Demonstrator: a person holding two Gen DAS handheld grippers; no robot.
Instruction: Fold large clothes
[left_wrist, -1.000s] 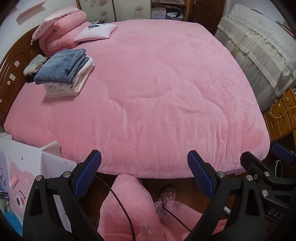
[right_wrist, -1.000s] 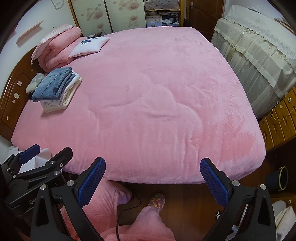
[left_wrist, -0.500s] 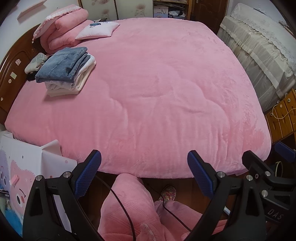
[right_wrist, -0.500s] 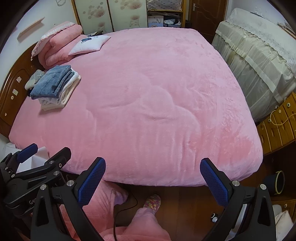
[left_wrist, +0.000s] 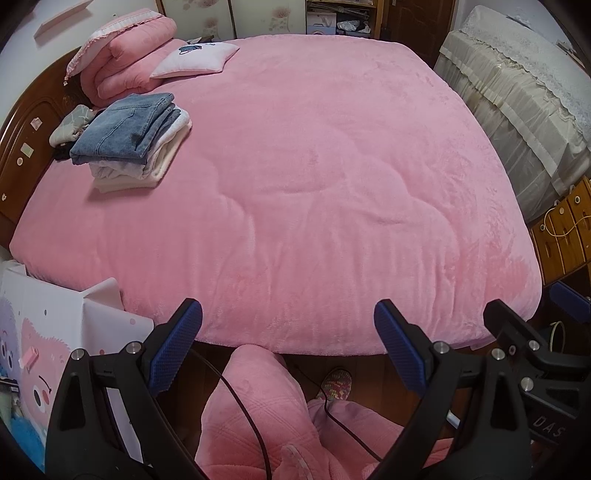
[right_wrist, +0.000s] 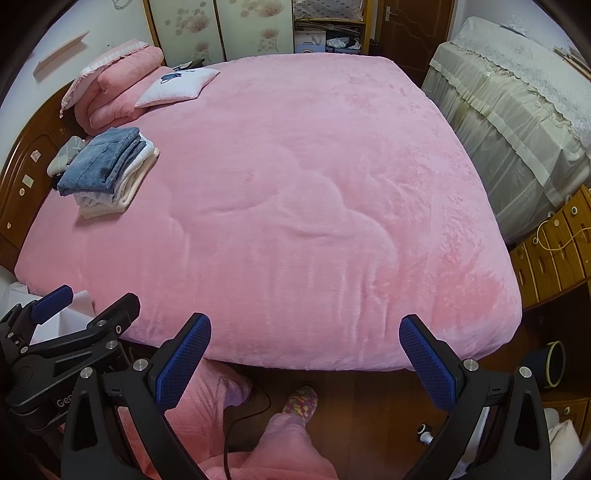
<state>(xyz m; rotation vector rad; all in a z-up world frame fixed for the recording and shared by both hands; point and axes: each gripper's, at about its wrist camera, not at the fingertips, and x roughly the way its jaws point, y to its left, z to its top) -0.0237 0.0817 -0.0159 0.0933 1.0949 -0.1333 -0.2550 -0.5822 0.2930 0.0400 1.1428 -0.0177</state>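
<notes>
Nearest, both tongs hang over the wooden floor (right_wrist: 369, 398) at the foot of the bed, each spread wide with nothing between its blue pads: the left tongs (left_wrist: 288, 347) above the person's pink-trousered knees (left_wrist: 258, 406), the right tongs (right_wrist: 304, 356) above a patterned slipper (right_wrist: 301, 400). Each pair shows at the edge of the other's view, side by side and apart. A black cable (left_wrist: 236, 398) trails down across the knees. To the left of the left tongs stands a white box with a pink cartoon face (left_wrist: 40, 332), touching the bed's corner. Beyond the tongs spreads the pink blanket (left_wrist: 314, 184), flat across the whole bed, its near edge draping just ahead of the pads. Well away, at the far left near the wooden headboard (left_wrist: 26, 133), sits a stack of folded clothes (left_wrist: 129, 144), jeans on top of white garments, with a grey patterned piece (left_wrist: 70, 123) beside it. Farther back lie a rolled pink quilt (left_wrist: 122, 59) and a white cushion (left_wrist: 195, 59). To the right stand a cream-covered piece of furniture (right_wrist: 517, 110) and wooden drawers (right_wrist: 554, 243).
</notes>
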